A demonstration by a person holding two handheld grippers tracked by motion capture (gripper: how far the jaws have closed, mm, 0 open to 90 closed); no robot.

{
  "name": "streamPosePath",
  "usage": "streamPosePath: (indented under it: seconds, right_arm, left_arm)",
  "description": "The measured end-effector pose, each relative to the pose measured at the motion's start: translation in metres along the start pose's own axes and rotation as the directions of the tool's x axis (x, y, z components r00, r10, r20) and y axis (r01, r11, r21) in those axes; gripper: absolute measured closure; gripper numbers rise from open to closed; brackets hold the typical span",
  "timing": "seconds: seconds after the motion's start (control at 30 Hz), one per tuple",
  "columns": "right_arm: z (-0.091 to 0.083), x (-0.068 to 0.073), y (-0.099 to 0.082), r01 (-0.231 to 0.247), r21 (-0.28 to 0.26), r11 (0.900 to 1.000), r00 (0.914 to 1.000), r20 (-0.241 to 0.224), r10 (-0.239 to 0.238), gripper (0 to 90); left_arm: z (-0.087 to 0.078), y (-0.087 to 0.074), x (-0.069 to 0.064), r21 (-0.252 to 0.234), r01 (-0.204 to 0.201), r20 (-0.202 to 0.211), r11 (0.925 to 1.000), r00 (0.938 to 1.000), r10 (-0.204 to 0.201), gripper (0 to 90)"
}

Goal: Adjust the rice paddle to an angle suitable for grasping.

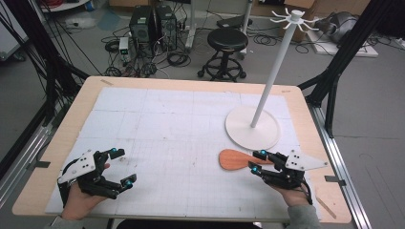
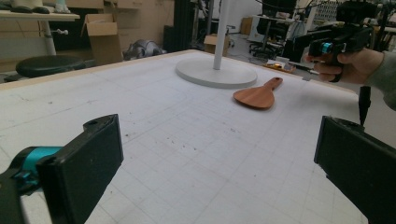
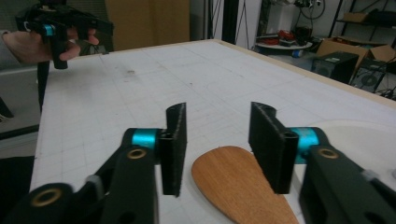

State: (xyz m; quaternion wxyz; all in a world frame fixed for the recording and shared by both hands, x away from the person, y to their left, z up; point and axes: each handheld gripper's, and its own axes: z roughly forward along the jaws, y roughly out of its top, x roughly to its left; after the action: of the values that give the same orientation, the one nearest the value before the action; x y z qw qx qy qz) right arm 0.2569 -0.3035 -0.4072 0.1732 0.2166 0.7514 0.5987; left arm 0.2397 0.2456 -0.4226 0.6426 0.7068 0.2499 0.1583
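1 wooden spatula point(image 1: 235, 159) lies flat on the white gridded mat point(image 1: 181, 143) at the near right, its broad blade pointing left and its handle running right under my right gripper point(image 1: 255, 162). In the right gripper view, that blade point(image 3: 238, 184) sits on the mat below and between my 2 jaws, which stand apart on either side of it; I am released, not clamped on the wood, and I cannot tell whether either pad touches it.

Just beyond the spatula, toward the far right, stands 1 white stand point(image 1: 267, 90): a round base point(image 1: 252, 129) with a thin pole rising to a ring of hooks point(image 1: 293, 18). The base's near rim lies just beside the spatula's blade without touching it.

My left gripper point(image 1: 122, 167) hovers at the near left, well apart from the spatula, its 2 jaws spread wide over bare mat. From the left gripper view the spatula point(image 2: 258, 95) rests in front of the stand's base point(image 2: 215, 73).

The mat's whole middle and far left lie bare, giving wide room between my 2 grippers. The wooden table edge point(image 1: 191, 84) frames the mat on every side. On the floor beyond the far edge stand 1 black stool point(image 1: 226, 51) and 2 computer towers point(image 1: 152, 26) among loose cables.
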Motion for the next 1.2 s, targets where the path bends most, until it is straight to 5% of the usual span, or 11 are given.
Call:
streamPosePath:
  seconds: [0.23, 0.43, 0.63, 0.9, 1.2]
  right_arm:
    - [0.005, -0.011, 0.002, -0.084, 0.018, 0.9963, 0.9962, 0.025, 0.084, 89.3]
    - [0.018, -0.018, 0.003, -0.136, 0.055, 0.9892, 0.9901, 0.043, 0.133, 89.5]
    - [0.034, -0.016, 0.005, -0.113, 0.123, 0.9859, 0.9935, 0.031, 0.110, 89.5]
    - [0.061, -0.022, 0.003, -0.121, 0.236, 0.9641, 0.9918, 0.068, 0.108, 89.5]
    - [0.073, -0.028, 0.002, -0.148, 0.263, 0.9535, 0.9884, 0.072, 0.133, 89.5]
  left_arm:
    - [0.001, -0.001, 0.000, 0.010, 0.000, 0.001, 1.0000, 1.0000, 0.000, 1.8]
    - [0.000, -0.001, 0.001, 0.009, 0.003, -0.001, 1.0000, 1.0000, -0.003, 1.8]
    - [0.001, -0.001, 0.001, 0.013, 0.006, -0.001, 0.9999, 1.0000, -0.006, 1.8]
    - [0.000, -0.002, 0.001, 0.012, 0.012, -0.003, 0.9999, 0.9999, -0.012, 1.8]
    - [-0.004, -0.002, 0.001, 0.001, 0.017, -0.015, 0.9999, 0.9997, -0.017, 1.8]
